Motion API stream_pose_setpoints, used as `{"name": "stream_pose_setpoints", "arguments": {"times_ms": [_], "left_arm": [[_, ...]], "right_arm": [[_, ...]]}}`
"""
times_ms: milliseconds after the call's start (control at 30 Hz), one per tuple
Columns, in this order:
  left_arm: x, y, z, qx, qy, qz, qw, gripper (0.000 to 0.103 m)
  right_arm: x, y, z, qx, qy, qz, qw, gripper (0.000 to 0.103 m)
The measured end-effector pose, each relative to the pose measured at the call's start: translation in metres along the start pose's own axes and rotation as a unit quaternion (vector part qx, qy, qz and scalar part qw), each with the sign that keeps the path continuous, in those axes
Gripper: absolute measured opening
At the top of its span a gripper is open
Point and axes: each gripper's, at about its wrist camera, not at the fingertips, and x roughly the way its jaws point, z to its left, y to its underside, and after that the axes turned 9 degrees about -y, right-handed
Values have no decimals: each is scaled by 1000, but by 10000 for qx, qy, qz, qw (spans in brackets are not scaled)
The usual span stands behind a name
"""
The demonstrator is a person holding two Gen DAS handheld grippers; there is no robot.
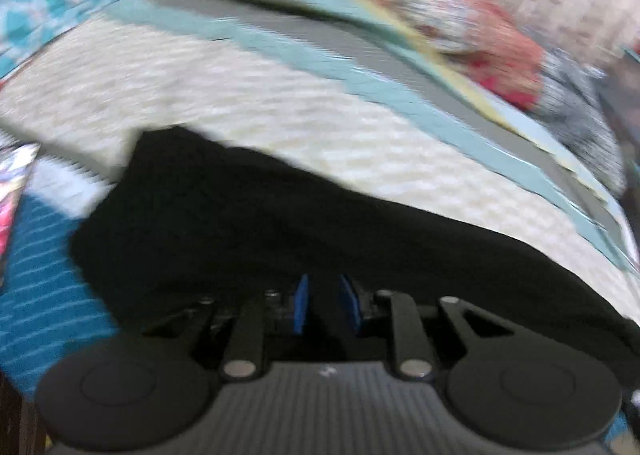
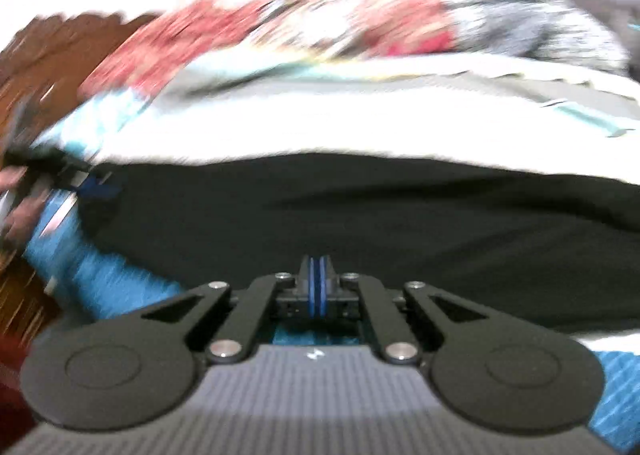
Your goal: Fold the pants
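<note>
both views are smeared with motion blur, so fine detail is lost. nearest the lens, the left gripper [image 1: 323, 305] shows its two blue pads [image 1: 301, 309] standing apart with a clear gap between them, and nothing visible is pinched there; the black pants [image 1: 280, 231] lie directly under and ahead of the tips. the right gripper [image 2: 317, 287] has its blue pads [image 2: 312, 289] pressed flat together, with only a thin line between them; whether a fold of cloth is caught in that line i cannot tell, since the tips sit right at the near edge of the black pants [image 2: 360, 215].

the pants spread as a broad, dark, matte slab of soft fabric, with a rounded far edge and faint creases, lying on a bedcover [image 1: 280, 115] of pale cream weave with a ribbed texture. a blue striped cloth [image 1: 40, 295] borders the pants on the near left side. in the right view, the other tool and a hand [image 2: 24, 211] appear at the far left corner of the pants.

judging by this, the garment is laid out and a fold is being set up or carried over. the next move likely calls for the left tool to close on an edge, then both lifting evenly so the limp cloth does not sag or bunch.

farther off run teal and grey bands [image 1: 360, 55], then a red floral fabric [image 1: 500, 55].
</note>
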Motion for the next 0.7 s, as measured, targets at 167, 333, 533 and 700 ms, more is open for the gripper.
{"name": "stream_pose_setpoints", "arguments": {"times_ms": [167, 333, 533, 700], "left_arm": [[8, 22, -81, 1051, 647, 203, 9921, 25], [32, 60, -130, 1846, 776, 744, 9769, 25], [38, 74, -144, 2218, 610, 826, 9697, 35], [33, 63, -147, 2019, 683, 919, 9727, 35]], "right_arm": [[19, -2, -46, 898, 728, -305, 9928, 7], [14, 30, -79, 1784, 997, 16, 9789, 3], [-68, 59, -94, 2488, 889, -1396, 9543, 23], [-135, 87, -156, 3401, 1925, -2866, 8747, 52]]}}
